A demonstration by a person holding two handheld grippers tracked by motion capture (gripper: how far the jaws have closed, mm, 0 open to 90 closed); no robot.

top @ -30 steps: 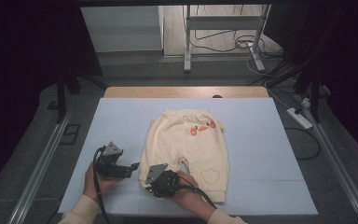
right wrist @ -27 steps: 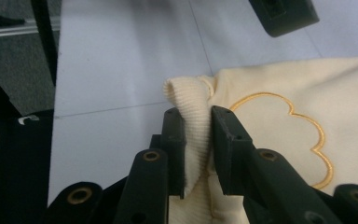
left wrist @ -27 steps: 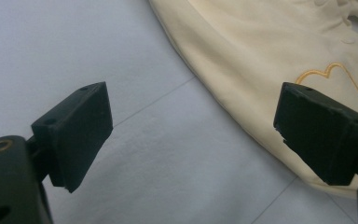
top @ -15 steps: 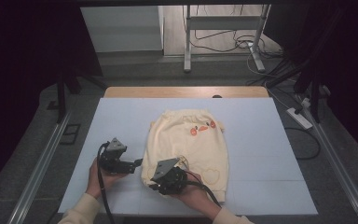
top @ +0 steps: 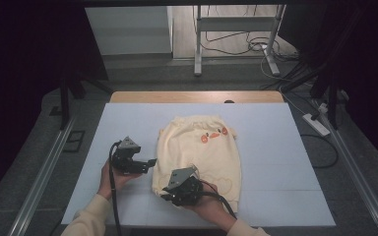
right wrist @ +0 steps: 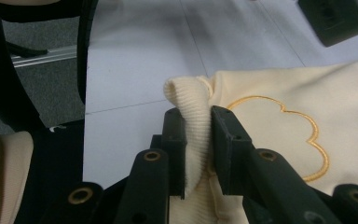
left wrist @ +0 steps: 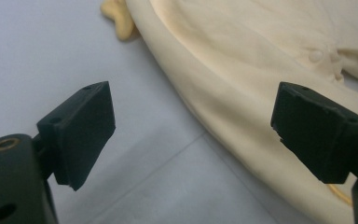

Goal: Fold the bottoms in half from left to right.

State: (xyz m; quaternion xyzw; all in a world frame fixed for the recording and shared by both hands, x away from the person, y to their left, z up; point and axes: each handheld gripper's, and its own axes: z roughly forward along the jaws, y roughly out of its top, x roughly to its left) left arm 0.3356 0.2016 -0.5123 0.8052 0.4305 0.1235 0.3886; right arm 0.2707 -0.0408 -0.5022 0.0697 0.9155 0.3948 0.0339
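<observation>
Lying flat near the middle of the pale blue-white counter (top: pixel 128 118), a cream-yellow knitted cotton garment (top: pixel 202 152) spreads with its ribbed hem toward the person. Small orange embroidered motifs (top: pixel 213 134) sit on its upper chest; too small to tell what they are, and no readable writing, brand or label shows on the fabric in any view. An outline of a cloud or scalloped shape in golden-yellow thread (right wrist: pixel 303 135) marks the cloth near the hem.

Right tongs (top: pixel 170 194): clamped on the ribbed hem corner (right wrist: pixel 191 107) of the garment, at its near-left corner in the high view. In the right gripper view the two black jaws press a folded ridge of the ribbing between them, lifting it into a small hump above the counter.

Left tongs (top: pixel 152 161): jaws wide apart, nothing between the pads (left wrist: pixel 81 126). They point toward the garment's left edge, close to it. In the left gripper view the cloth's side edge runs diagonally between the two pads, with a small cream tab or cuff end (left wrist: pixel 119 18) lying at the top of the frame.

Both forearms wear cream sleeves (top: pixel 86 221).
</observation>
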